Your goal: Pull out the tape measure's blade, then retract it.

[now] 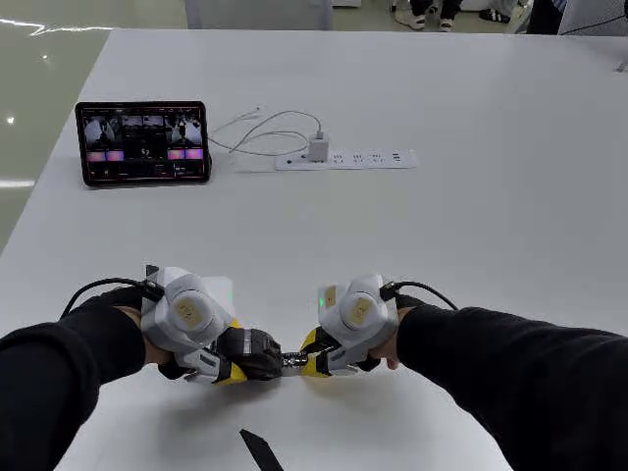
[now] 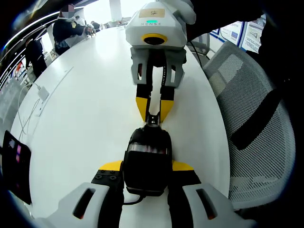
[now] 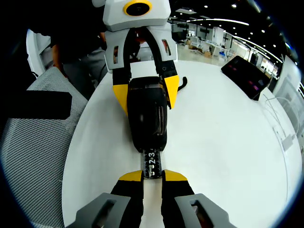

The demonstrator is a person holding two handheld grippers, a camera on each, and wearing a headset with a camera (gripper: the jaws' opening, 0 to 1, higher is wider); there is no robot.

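Note:
A black tape measure (image 1: 251, 352) lies low over the white table (image 1: 412, 235), its case (image 2: 147, 160) clamped between the yellow-tipped jaws of my left gripper (image 2: 147, 167). A short stretch of blade (image 3: 152, 164), a few centimetres, sticks out of the case (image 3: 148, 118). My right gripper (image 3: 153, 176) is shut on the blade's end. In the head view the left gripper (image 1: 238, 359) and the right gripper (image 1: 306, 361) face each other tip to tip near the table's front edge, with the blade (image 1: 292, 360) bridging the small gap.
A tablet (image 1: 143, 142) stands at the back left. A white power strip (image 1: 345, 159) with a charger (image 1: 318, 149) and cables lies behind the grippers. A black strap (image 1: 261, 449) rests at the front edge. A grey mesh chair (image 2: 256, 118) is beside the table.

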